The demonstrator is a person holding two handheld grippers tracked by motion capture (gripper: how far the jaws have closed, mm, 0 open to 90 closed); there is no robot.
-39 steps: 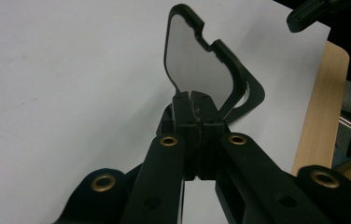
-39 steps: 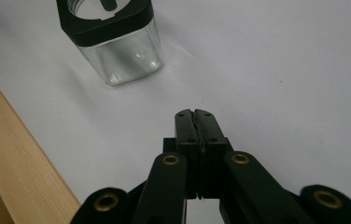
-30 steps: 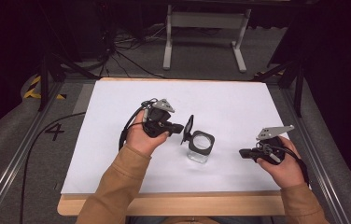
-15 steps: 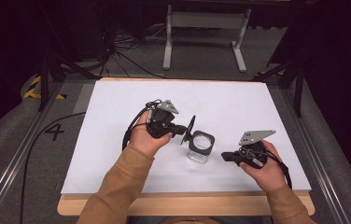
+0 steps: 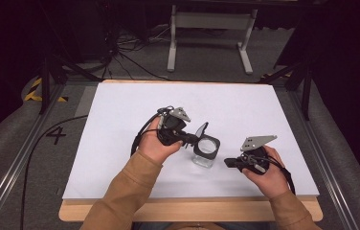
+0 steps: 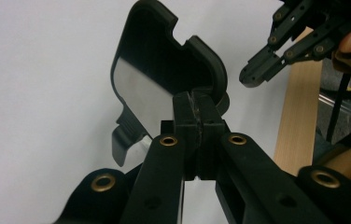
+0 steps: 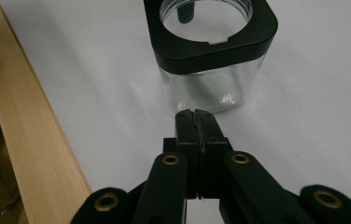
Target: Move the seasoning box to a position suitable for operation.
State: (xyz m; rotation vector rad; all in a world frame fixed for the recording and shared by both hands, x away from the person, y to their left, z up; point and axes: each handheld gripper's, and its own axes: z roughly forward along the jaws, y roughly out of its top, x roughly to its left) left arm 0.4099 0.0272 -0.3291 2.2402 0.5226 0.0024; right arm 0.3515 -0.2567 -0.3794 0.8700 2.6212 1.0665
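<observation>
Left gripper [image 5: 186, 138] sits mid-bench, fingers pressed together with nothing between them, tips butted against the hinged lid [image 6: 164, 70] of the clear jar [image 5: 205, 153]. The lid [image 5: 200, 129] stands flipped open and roughly upright, right at the left fingertips, with its glossy inner face and small tab toward them; likely the closed fingers work as a pusher to prop it back, not to pinch it. In the left gripper view the tips meet the lid's lower edge at the hinge side, though whether they press or just touch is hard to tell. The jar stands upright on the white bench [image 5: 120, 120], just right of the left fingers and between the two grippers, its black square collar [image 7: 211, 44] ringing an open mouth; it looks empty. Right gripper [image 5: 230, 163] is held low near the bench's front edge, its fingers [image 7: 200, 126] also pressed together and empty, aimed at the jar's glass wall, close in front of it but apart. Probably it is lined up to steady the jar or nudge it while the lid is worked. The wooden bench edge [image 7: 29, 140] runs beside the right fingers.
</observation>
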